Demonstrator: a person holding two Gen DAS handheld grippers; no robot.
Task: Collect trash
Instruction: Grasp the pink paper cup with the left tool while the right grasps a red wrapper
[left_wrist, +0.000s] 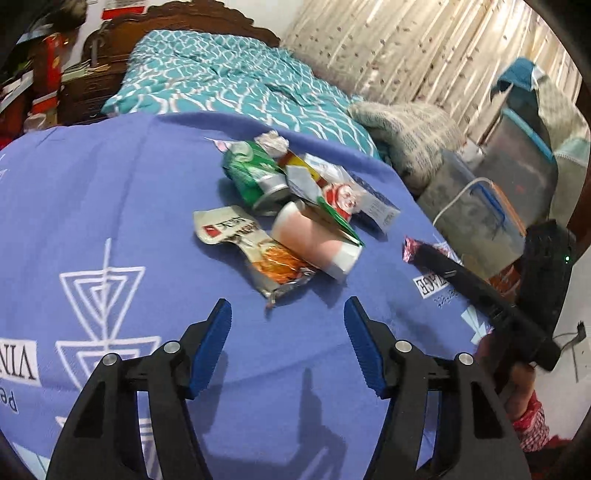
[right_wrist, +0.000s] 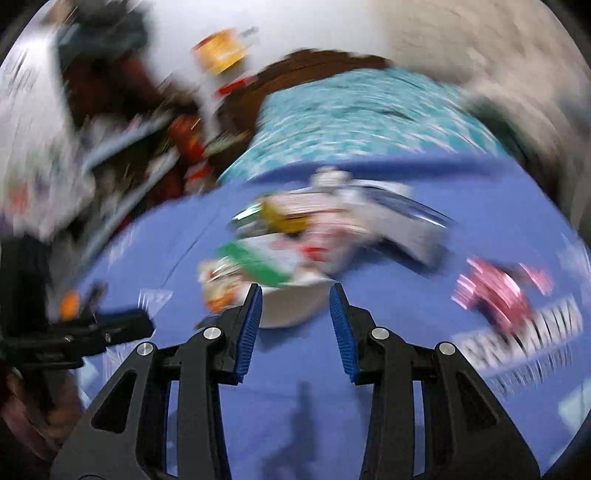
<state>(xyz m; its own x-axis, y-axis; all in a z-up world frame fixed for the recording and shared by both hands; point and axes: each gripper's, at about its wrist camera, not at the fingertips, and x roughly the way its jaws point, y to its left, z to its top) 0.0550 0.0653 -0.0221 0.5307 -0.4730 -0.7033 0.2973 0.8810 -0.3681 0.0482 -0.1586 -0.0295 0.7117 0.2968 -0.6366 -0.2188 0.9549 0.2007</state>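
Blue-padded fingers of the left gripper are standing apart above the blue printed cloth, with nothing between them. Just beyond the fingertips an orange-and-white snack wrapper is lying flat, its long axis running from the near right toward the far left. Touching it on the right, a white paper cup is lying on its side, its mouth pointing toward the claw and slightly right, its base pointing away. Behind the cup a crushed green can is lying on its side, with its end facing the claw. Torn wrappers and a small white-and-blue carton are crowding the can and cup on the right, and a crumpled paper ball is sitting farthest off. Well to the right of the claw, a pink foil wrapper is lying apart from the pile.

Seen through heavy blur, the right gripper is hanging with its fingers apart and holding nothing. The cup's rim is showing just past the fingertips, and the pink wrapper is lying off to the right.
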